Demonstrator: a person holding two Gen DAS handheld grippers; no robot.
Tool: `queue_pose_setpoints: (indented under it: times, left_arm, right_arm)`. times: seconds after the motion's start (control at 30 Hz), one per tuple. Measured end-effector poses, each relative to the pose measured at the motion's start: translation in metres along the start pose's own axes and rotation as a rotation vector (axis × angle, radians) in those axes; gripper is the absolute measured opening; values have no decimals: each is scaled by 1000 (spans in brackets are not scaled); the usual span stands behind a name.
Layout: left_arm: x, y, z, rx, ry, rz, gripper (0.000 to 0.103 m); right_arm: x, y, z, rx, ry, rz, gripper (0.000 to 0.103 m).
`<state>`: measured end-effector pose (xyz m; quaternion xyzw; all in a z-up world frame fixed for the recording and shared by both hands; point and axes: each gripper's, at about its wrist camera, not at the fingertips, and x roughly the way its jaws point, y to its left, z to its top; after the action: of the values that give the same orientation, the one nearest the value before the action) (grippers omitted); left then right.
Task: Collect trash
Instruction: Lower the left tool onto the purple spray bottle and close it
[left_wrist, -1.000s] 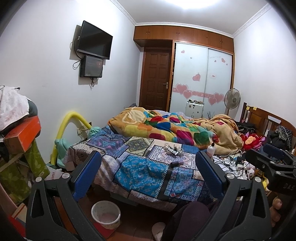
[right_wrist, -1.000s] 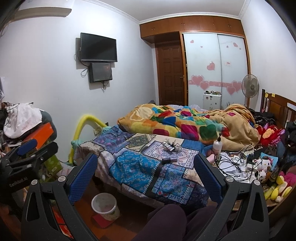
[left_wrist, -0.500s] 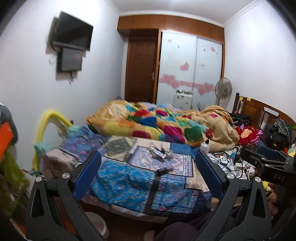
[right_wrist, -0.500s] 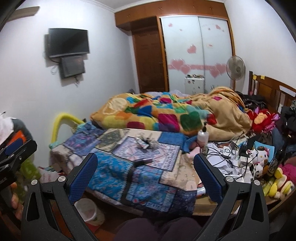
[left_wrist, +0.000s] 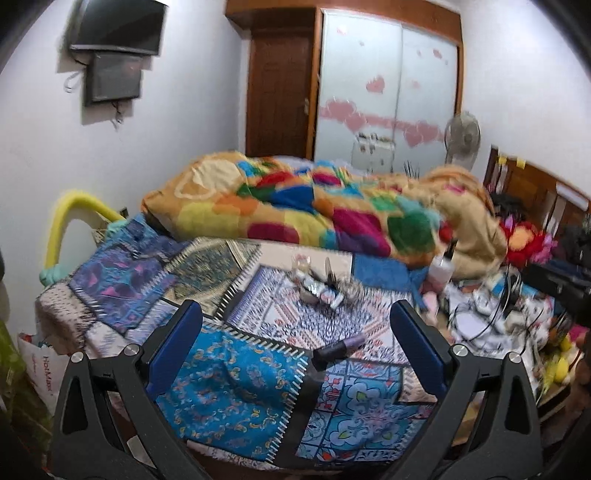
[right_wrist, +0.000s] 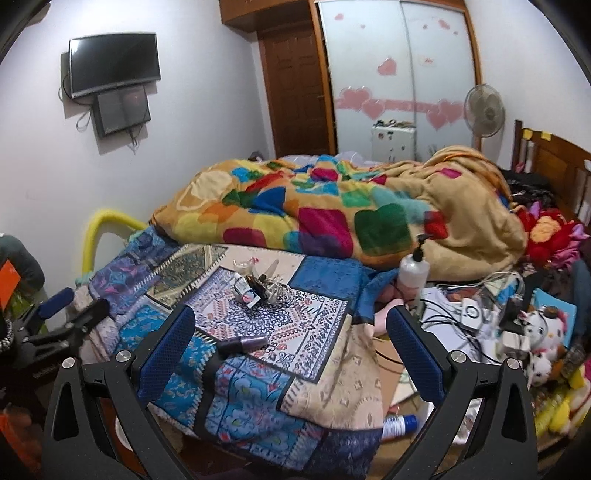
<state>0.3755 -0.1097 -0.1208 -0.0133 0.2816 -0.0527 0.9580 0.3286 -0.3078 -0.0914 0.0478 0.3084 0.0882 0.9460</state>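
My left gripper (left_wrist: 295, 339) stands with its blue-padded fingers (left_wrist: 173, 347) spread wide and nothing between them. My right gripper (right_wrist: 288, 343) is likewise released, pads apart, holding nothing. Both hang above the near end of the bed.

The trash pile (right_wrist: 258, 284), a small heap of crumpled wrappers and clear plastic, lies on the patchwork bedspread (right_wrist: 258, 387) at centre frame in the right wrist view, above and between my fingers. In the left wrist view the same pile (left_wrist: 321, 284) sits just above centre, blurred. A dark purple tube (right_wrist: 242, 344) lies on the bedspread below the pile, apart from it, near my left-hand pad in the right view; in the left view it (left_wrist: 338, 349) sits lower centre.

A colourful blanket (right_wrist: 332, 218) is bunched across the middle of the frame behind the pile. A white pump bottle (right_wrist: 413, 267) stands at right of centre, beside a tangle of cables (right_wrist: 465, 306). My left gripper's body (right_wrist: 55, 325) shows at the left edge of the right view.
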Motion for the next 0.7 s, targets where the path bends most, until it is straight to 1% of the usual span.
queue_pose_setpoints:
  times: [0.07, 0.23, 0.27, 0.4, 0.47, 0.5, 0.57, 0.63, 0.67, 0.7]
  left_arm:
    - [29, -4, -5, 26, 57, -21, 102]
    - [90, -17, -24, 71, 156, -64, 102]
    - [104, -21, -30, 78, 181, -79, 101]
    - [145, -29, -47, 103, 270, -119, 86]
    - [161, -33, -54, 123, 299, -127, 81]
    - [168, -35, -58, 135, 309, -132, 80]
    - [178, -38, -63, 155, 327, -152, 77]
    - [188, -41, -67, 171, 361, -176, 75]
    - [191, -42, -69, 171, 371, -185, 70]
    - [195, -44, -70, 170, 386, -196, 64]
  right_arm:
    - [21, -6, 1, -2, 24, 4, 103]
    - [65, -21, 2, 13, 66, 16, 101]
    - [71, -22, 1, 15, 69, 17, 100]
    - [97, -26, -1, 14, 103, 61, 98]
    - [108, -26, -2, 6, 123, 80, 89]
    - [115, -25, -2, 0, 134, 91, 87]
    - [126, -25, -2, 5, 153, 106, 77]
    - [136, -26, -1, 24, 161, 127, 71]
    - [142, -27, 1, 32, 169, 145, 70]
    - [147, -28, 3, 34, 179, 157, 65]
